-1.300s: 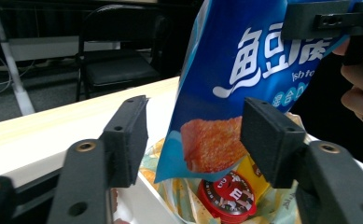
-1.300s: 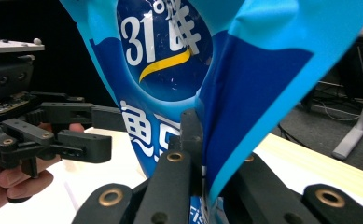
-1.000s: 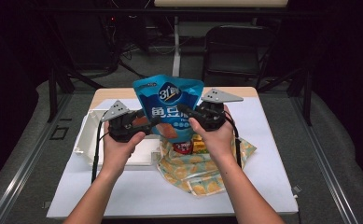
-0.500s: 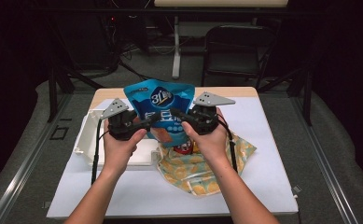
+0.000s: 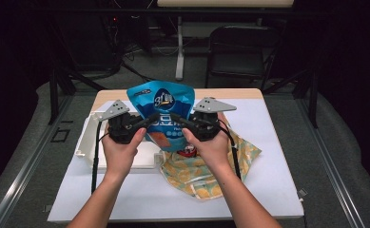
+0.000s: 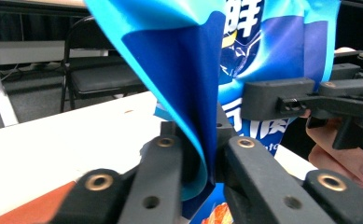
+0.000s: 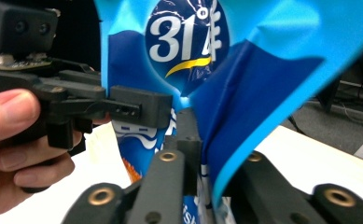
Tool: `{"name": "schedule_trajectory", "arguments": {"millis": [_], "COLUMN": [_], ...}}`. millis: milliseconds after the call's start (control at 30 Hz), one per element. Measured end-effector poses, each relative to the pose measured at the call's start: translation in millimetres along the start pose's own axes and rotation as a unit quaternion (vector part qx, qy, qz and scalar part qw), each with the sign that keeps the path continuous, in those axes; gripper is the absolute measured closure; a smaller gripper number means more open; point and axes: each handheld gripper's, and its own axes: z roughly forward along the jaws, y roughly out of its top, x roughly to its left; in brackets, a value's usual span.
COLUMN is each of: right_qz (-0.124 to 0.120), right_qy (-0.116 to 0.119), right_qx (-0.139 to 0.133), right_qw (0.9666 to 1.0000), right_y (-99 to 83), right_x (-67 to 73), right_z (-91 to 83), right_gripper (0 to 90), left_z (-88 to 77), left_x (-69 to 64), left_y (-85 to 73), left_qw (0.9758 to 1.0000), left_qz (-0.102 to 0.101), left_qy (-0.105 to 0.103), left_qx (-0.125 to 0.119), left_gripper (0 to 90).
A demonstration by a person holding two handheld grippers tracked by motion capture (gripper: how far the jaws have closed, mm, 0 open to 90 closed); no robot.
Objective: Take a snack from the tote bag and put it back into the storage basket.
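- Hanging upright above the middle of the white tabletop [image 5: 249,190], the glossy blue foil snack bag with white lettering [image 5: 166,102] was held up between both tools, clear of the surface.
- The left gripper [image 6: 202,161] had just been closing; its black fingers [image 6: 163,158] were now clamped on a folded side edge of the bag, the film pinched between them.
- The right gripper [image 7: 207,154] had just eased slightly open, yet the opposite edge of the bag ran down between its fingers [image 7: 188,135] and appeared pinched there.
- Judging from this, the right-hand hold looked the weaker: if it loosened further, the slick film could slide out and the bag would swing from the left grip alone.
- Pulling the two sides apart unevenly could tear the film or spill the contents.
- Directly beneath the bag lay a crumpled yellow patterned cloth [image 5: 206,178] with a small red and white item [image 5: 188,152] on it; what that was could not be told.
- A white plastic tray [image 5: 85,140] sat at the left of the tabletop, just beside the cloth.
- Lowering the bag straight down would land it on that clutter.
- Black folding chairs [image 5: 242,52] stood well beyond the far edge.
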Motion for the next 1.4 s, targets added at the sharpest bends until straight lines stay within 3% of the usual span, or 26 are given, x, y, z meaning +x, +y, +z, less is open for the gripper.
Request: {"name": "schedule_trajectory", "arguments": {"millis": [167,233,433,533,833,1200,1400], "right_qz": [-0.008,-0.011,-0.01,-0.004,0.015,0.041,0.053], "right_qy": [-0.007,0.001,-0.003,0.001,-0.022,-0.047,-0.077], "right_qx": [0.001,0.009,0.024,0.028,0.036,0.038,0.037], "right_qw": [0.9999,0.9999,0.9997,0.9996,0.999,0.9973,0.995], "right_y": [1.3,0.8,-6.5,-11.7,-36.0,-65.4,-81.4], "right_x": [5.1,6.1,6.7,3.0,-15.1,-32.7,-40.6], "right_z": [-0.2,-0.4,-6.1,-12.4,-33.5,-62.1,-76.6], "right_gripper": [61.8,53.5,33.0,30.3,28.3,28.1,28.8], "left_z": [-7.4,-12.2,-28.5,-36.7,-54.5,-72.5,-82.1], "left_x": [2.8,4.7,18.5,25.6,48.2,85.9,107.3], "left_y": [3.9,5.0,7.9,8.5,3.8,-13.6,-23.8], "left_qw": [1.0,0.9999,0.9995,0.9993,0.9982,0.9957,0.9939], "left_qz": [-0.001,0.002,-0.009,-0.013,-0.022,-0.047,-0.044], "left_qy": [0.003,0.008,0.017,0.024,0.047,0.076,0.1], "left_qx": [-0.005,-0.01,-0.023,-0.028,-0.029,-0.024,-0.011], "left_gripper": [90.0,90.0,90.0,90.0,90.0,90.0,89.9]}}
